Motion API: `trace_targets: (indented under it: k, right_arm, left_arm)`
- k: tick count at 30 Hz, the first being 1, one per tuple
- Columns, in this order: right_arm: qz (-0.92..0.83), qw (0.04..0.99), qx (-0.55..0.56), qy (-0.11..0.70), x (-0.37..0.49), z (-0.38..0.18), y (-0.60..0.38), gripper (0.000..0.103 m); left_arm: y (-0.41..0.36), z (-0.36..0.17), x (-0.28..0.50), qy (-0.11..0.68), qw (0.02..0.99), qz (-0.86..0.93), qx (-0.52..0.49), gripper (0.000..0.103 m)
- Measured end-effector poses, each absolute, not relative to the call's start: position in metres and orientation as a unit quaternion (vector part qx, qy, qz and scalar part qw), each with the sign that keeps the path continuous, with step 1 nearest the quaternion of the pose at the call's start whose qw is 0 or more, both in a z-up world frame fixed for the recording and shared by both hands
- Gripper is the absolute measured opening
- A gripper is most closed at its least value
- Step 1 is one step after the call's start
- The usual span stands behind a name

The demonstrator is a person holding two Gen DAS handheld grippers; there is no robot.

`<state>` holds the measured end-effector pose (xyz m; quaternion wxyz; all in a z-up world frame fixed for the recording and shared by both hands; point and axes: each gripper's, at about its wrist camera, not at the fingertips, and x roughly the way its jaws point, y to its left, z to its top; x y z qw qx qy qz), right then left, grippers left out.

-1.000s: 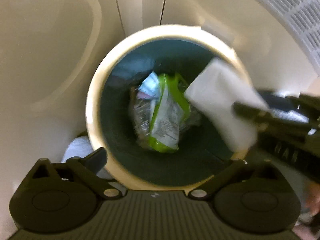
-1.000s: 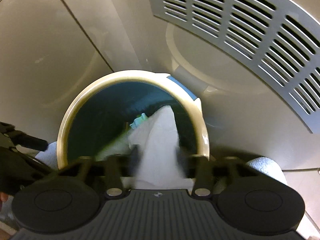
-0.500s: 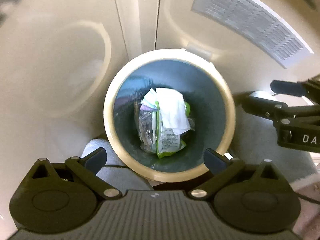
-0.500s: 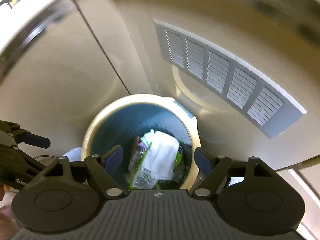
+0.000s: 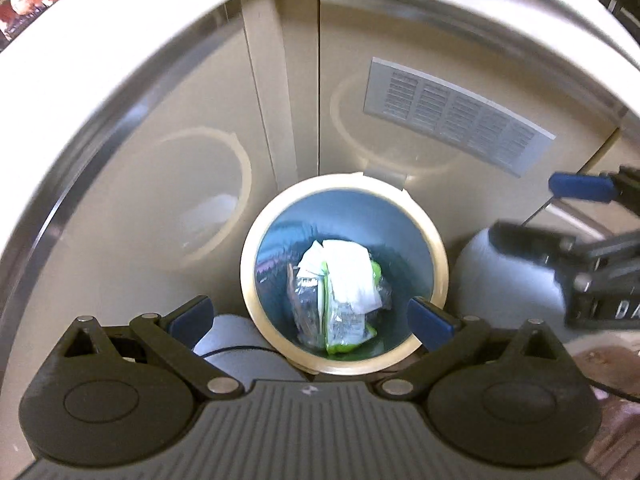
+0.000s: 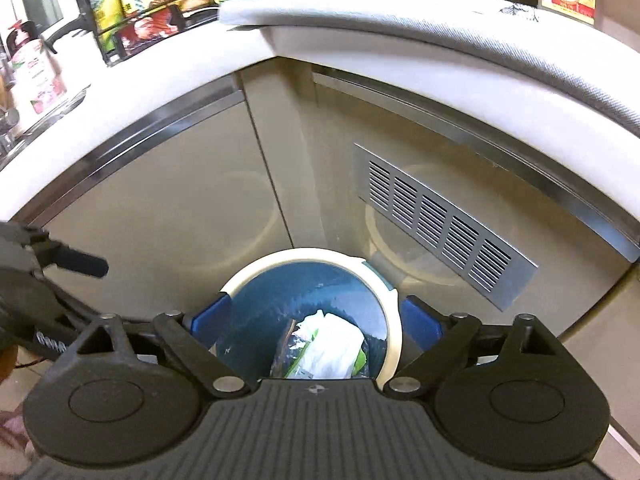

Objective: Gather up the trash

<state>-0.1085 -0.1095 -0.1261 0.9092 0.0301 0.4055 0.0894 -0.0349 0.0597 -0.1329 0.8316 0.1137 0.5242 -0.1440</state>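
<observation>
The left claw [image 5: 310, 320] hangs above the bin [image 5: 440, 256] with its blue pads [image 5: 190, 317] spread wide and nothing between them. From its camera the bin mouth sits straight ahead and just below the fingertips, so this claw is roughly centred over the opening.

Inside the bin lies the trash [image 5: 340, 292]: a white tissue on top of a clear wrapper and a green-edged packet, all resting at the bottom, well below the rim. The pile's long axis runs away from the camera, near to far, in the left view. The bin stands on the floor against the cabinet [image 5: 180, 184], below a grey vent [image 5: 456, 120], with pale rounded things beside it that are too blurred to name.

The right claw [image 6: 316, 320] is also spread wide and empty, its pads framing the near part of the bin [image 6: 394, 344]; the trash [image 6: 332, 348] shows just ahead of it and down. In the left view the right claw [image 5: 560, 216] sits off to the right of the bin, clear of the rim.

The desk [image 6: 400, 40] rises above the cabinet, with bottles [image 6: 120, 0] in a rack at the far left. Any further litter probably lies up there or out of view, so both claws would have to go up and away from the bin; neither seems clearly nearer.
</observation>
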Motion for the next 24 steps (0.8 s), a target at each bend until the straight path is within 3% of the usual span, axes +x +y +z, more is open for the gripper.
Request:
trace_targets:
  k: [13, 24]
  right_arm:
    - [0.063, 0.896, 0.018, 0.438, -0.112, -0.136, -0.101, 0.094]
    - [0.059, 0.892, 0.006, 0.448, -0.107, -0.142, -0.096, 0.094]
  left_arm:
    - [0.049, -0.147, -0.038, 0.542, 0.811, -0.123, 0.183, 0.103]
    - [0.063, -0.15, -0.026, 0.55, 0.82, -0.084, 0.13, 0.103]
